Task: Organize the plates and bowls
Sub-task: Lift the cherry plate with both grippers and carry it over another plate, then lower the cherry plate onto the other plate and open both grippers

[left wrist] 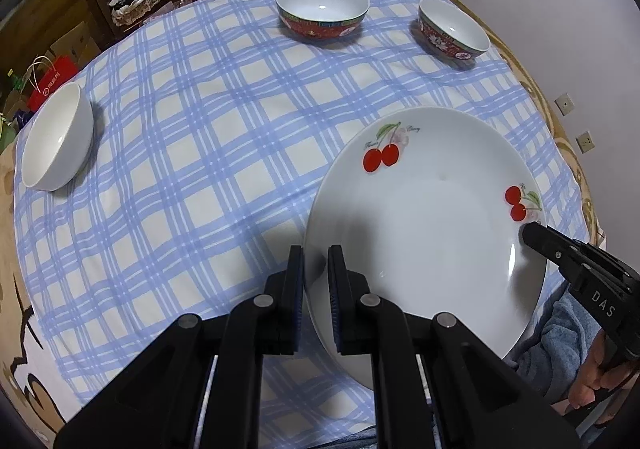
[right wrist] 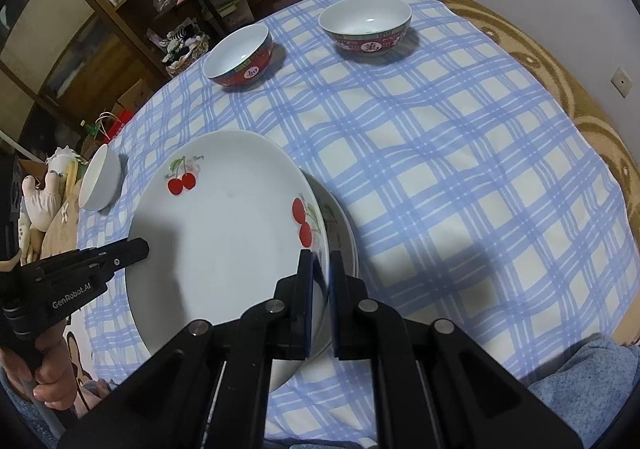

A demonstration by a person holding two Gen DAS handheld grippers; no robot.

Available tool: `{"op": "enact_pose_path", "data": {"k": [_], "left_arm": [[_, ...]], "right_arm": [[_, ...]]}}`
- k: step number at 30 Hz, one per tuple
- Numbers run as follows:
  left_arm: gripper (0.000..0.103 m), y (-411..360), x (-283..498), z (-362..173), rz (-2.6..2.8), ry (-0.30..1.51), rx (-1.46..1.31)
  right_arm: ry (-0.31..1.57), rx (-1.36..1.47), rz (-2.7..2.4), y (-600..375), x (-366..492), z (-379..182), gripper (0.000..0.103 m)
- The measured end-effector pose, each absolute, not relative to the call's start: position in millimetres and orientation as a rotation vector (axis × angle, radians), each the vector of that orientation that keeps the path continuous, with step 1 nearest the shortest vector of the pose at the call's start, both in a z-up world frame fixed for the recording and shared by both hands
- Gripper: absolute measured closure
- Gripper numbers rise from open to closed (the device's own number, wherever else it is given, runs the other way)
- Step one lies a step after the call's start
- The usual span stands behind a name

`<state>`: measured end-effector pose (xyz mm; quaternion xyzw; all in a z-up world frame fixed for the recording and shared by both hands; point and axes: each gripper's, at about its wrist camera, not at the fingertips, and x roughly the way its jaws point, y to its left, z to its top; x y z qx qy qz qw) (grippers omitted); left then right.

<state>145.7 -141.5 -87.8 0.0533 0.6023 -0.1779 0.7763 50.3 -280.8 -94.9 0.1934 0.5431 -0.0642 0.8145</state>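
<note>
A white plate with red cherries [left wrist: 432,233] is held just over the blue checked tablecloth [left wrist: 200,129]. My left gripper [left wrist: 316,253] is shut on its left rim, and my right gripper [right wrist: 322,255] is shut on its right rim. Each shows in the other's view: the right gripper [left wrist: 532,233] and the left gripper [right wrist: 140,247]. Under the cherry plate [right wrist: 224,241], the rim of a second plate [right wrist: 345,233] shows at the right; I cannot tell whether they touch. Two red patterned bowls [left wrist: 322,9] [left wrist: 454,29] stand at the far side. A plain white bowl [left wrist: 56,137] stands at the left edge.
The round table's wooden rim [right wrist: 592,117] shows past the cloth on the right. Shelves and clutter [right wrist: 120,9] stand beyond the far left edge. A person's hands [left wrist: 596,377] [right wrist: 48,373] hold the gripper handles. Bare cloth [right wrist: 460,169] lies right of the plates.
</note>
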Motion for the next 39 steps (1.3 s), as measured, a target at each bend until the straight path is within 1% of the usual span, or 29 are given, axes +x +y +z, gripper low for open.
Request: {"op": "enact_pose_path", "data": {"k": [15,26,39], "left_arm": [[0.092,-146,148,-113,-0.378,1.359,0.092],[0.09,-141,150,-131,-0.347,1.388,0.095],[0.09,-152,148,-137,-0.344,1.38,0.151]], "right_arm": [[1.197,0.389,-0.175,-282,54,-108,0.095],[1.223,0.316,-0.173,-268,60,-118,0.095],[1.238,0.28,-0.21,-269,61,-122,0.094]]}}
